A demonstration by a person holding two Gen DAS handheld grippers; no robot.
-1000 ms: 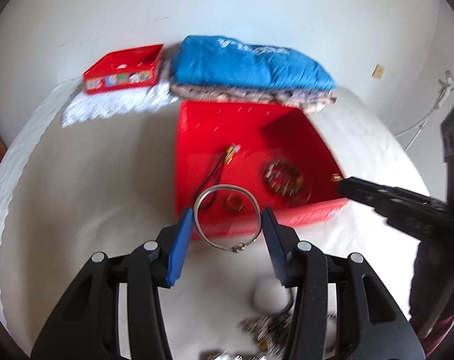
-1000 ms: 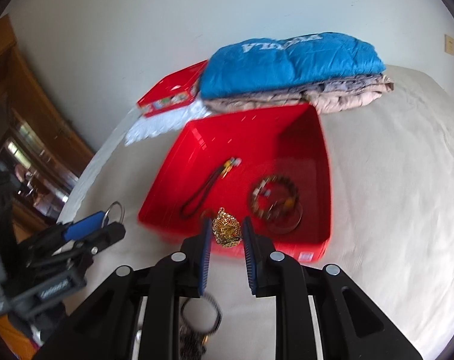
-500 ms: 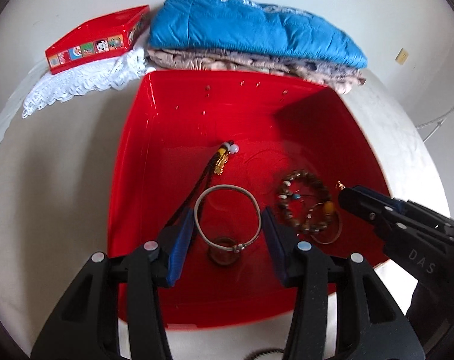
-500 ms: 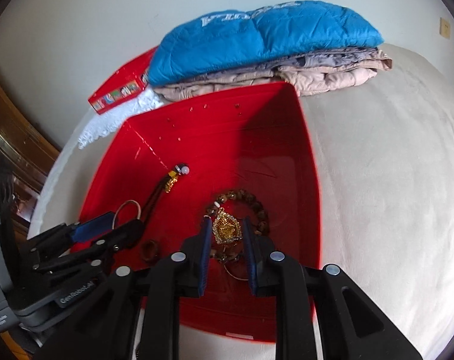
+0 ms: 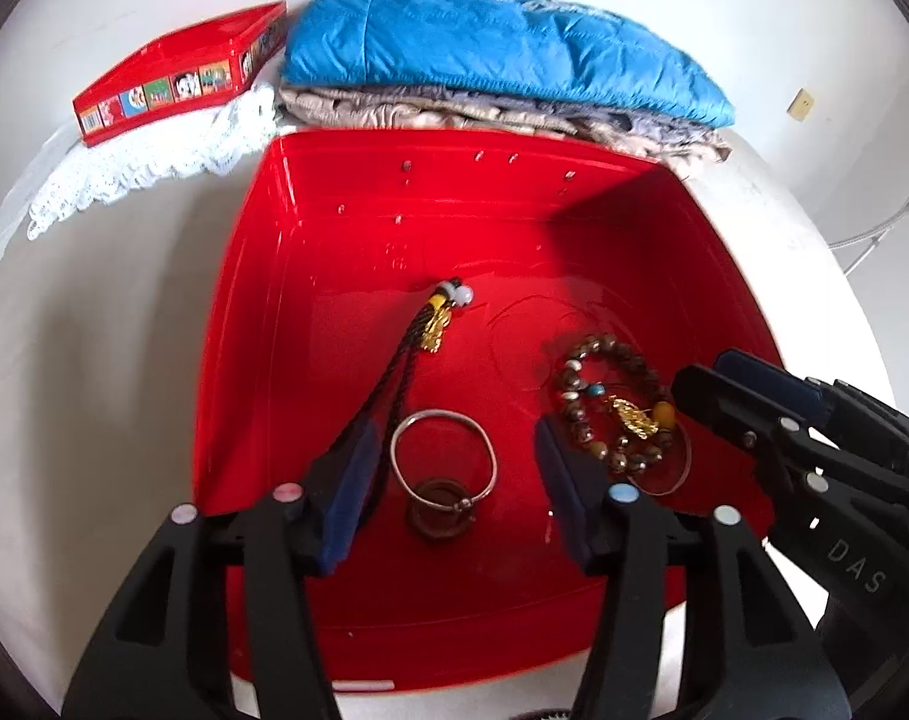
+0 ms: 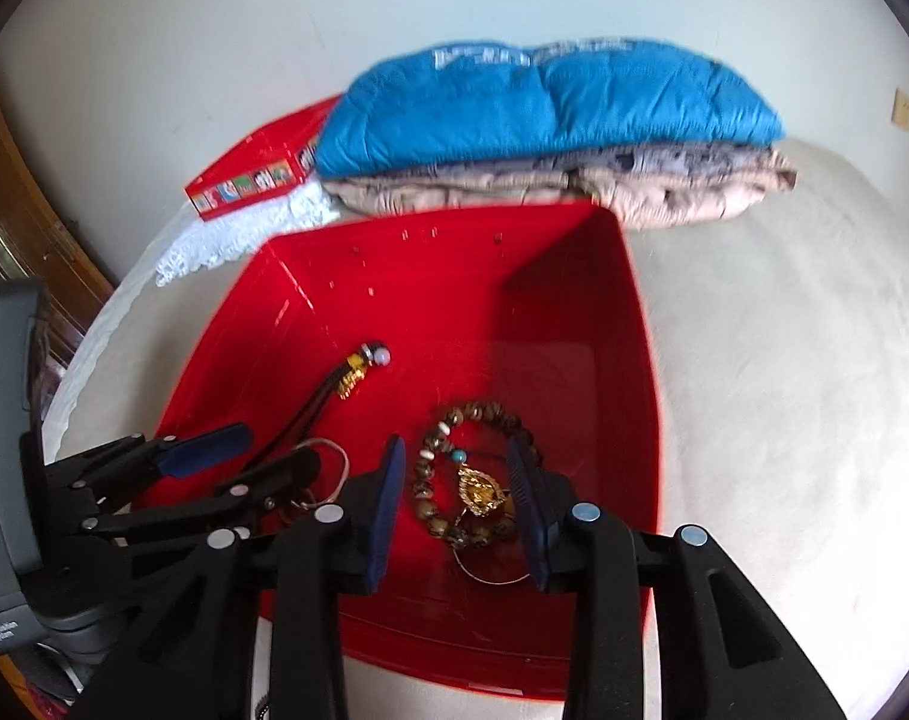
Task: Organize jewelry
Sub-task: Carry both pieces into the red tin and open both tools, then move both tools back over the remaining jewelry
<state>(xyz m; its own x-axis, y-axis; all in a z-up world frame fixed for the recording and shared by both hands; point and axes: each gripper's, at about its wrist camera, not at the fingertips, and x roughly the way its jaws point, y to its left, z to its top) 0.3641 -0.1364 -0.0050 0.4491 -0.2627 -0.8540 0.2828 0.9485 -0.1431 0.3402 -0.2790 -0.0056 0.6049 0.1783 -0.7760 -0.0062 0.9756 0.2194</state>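
Inside the red plastic bin [image 5: 664, 228], on its floor: silver bangle [image 5: 443, 457] lying flat, dead ahead between the wide-open, empty jaws of the left gripper [image 5: 451, 489]. Gold pendant [image 6: 481, 491] atop the beaded bracelet [image 6: 454, 480], centered between the parted, empty jaws of the right gripper [image 6: 457, 510]. Black cord necklace [image 5: 403, 366] running away diagonally, nearer the left side.
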